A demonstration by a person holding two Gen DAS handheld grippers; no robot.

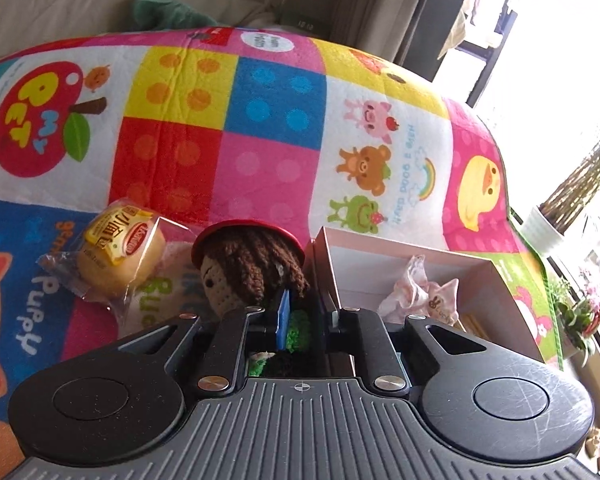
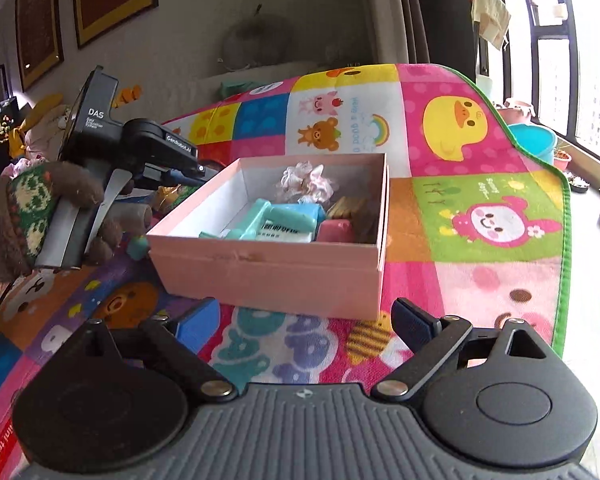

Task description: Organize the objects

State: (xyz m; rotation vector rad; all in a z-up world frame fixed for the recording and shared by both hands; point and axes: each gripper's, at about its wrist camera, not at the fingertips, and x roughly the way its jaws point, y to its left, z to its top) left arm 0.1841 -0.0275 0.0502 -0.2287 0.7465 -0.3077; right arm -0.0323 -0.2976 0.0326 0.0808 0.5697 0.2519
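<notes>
The left gripper [image 1: 300, 320] is closed tight on a crochet doll [image 1: 248, 268]: its fingers pinch the green part of the doll, and the head with brown hair and a red cap sticks out above them. The doll is just beside the left wall of the pink box [image 1: 416, 248], which stands open on the colourful play mat [image 1: 228, 120]. To the left of the doll, a wrapped bun [image 1: 120, 252] in clear plastic lies on the mat. In the right wrist view, the right gripper [image 2: 312, 320] has its jaws wide apart with nothing between them, and only the mat is seen in the gap. It is in front of the near wall of the pink box [image 2: 268, 272], close to it but not touching. Inside the box there are a pink cloth [image 2: 308, 180], a light blue plastic thing [image 2: 276, 216], a red block [image 2: 336, 230] and a brown striped piece [image 2: 350, 205]. On the left side of this view a gloved hand [image 2: 20, 216] holds the handle of the other gripper.
</notes>
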